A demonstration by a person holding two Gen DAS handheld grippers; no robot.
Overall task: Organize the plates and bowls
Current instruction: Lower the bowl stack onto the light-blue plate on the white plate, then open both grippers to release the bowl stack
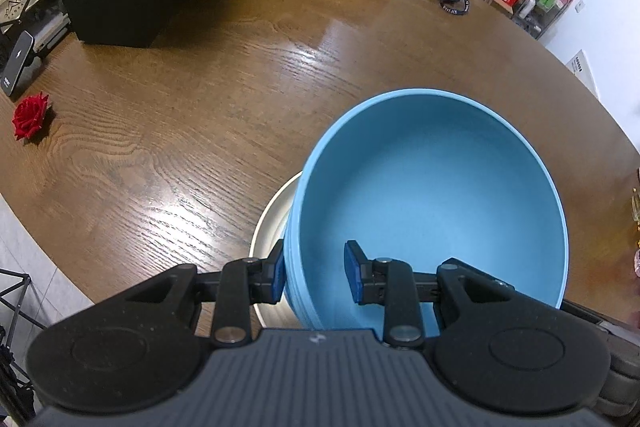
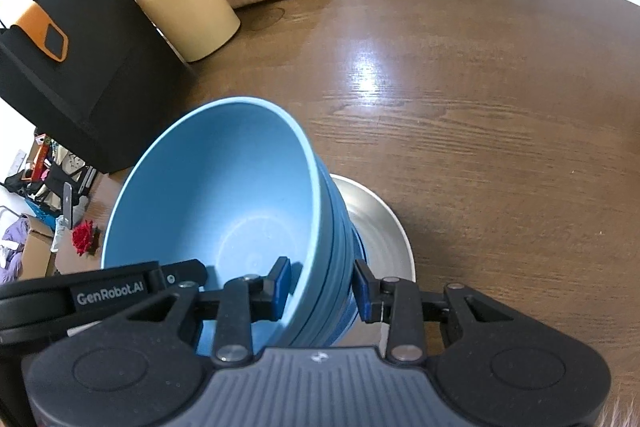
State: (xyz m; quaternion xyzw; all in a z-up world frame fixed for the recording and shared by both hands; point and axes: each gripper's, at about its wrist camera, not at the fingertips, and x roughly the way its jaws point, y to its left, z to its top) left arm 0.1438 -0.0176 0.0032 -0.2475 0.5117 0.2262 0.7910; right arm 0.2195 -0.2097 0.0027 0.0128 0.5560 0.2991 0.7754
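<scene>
Bowls (image 1: 432, 195): blue, nested stack, tilted, carried by two grippers over a steel plate (image 1: 272, 223) on the wood surface (image 1: 200, 87).

Left gripper (image 1: 316, 277): fingers straddle the stack's left wall, one pad outside, one inside; a gap shows at the inner pad, so whether it clamps cannot be told.

Right gripper (image 2: 322, 285): fingers straddle the opposite wall likewise; grip also uncertain.

Purpose, judged: opposed holds steady a wide stack; plate beneath looks the intended seat.

Also present: rose (image 1: 30, 121), black bag (image 2: 80, 67), cream jug (image 2: 180, 7).
</scene>
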